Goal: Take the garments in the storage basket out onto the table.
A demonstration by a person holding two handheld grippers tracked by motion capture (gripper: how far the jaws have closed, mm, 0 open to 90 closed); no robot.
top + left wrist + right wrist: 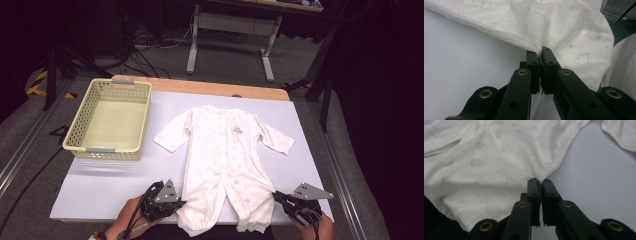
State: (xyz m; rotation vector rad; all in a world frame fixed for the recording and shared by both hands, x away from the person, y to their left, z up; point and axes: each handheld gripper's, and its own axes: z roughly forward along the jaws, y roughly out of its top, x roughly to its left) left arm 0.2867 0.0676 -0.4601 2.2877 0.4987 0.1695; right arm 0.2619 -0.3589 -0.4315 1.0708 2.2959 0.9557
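A white, faintly printed baby romper of soft knitted cotton (222, 160) is spread flat, front up, on the pale grey table mat (100, 185), its sleeves out to the sides and its two legs hanging over the near edge, well apart from the empty cream plastic lattice basket (111, 120) standing at the far left. The left gripper (540, 53) is seen with its black jaws pressed together on the ribbed outer hem of one leg, a pinch of cloth being caught between the pads (533, 61). The right gripper (539, 181) is likewise closed on the seamed outer edge of the other leg, and the fabric is puckered towards its tips. In the high view the left gripper (175, 202) and the right gripper (280, 197) are found at either side of the lower legs. The garment is judged to be very light, limp and easily creased; it would sag and fold under its own weight, so it is best taken at hems and seams, where the cloth is doubled and less likely to slip from the pads. A small mark is sewn on the chest (237, 130), but no writing on it can be read, and no brand can be made out.
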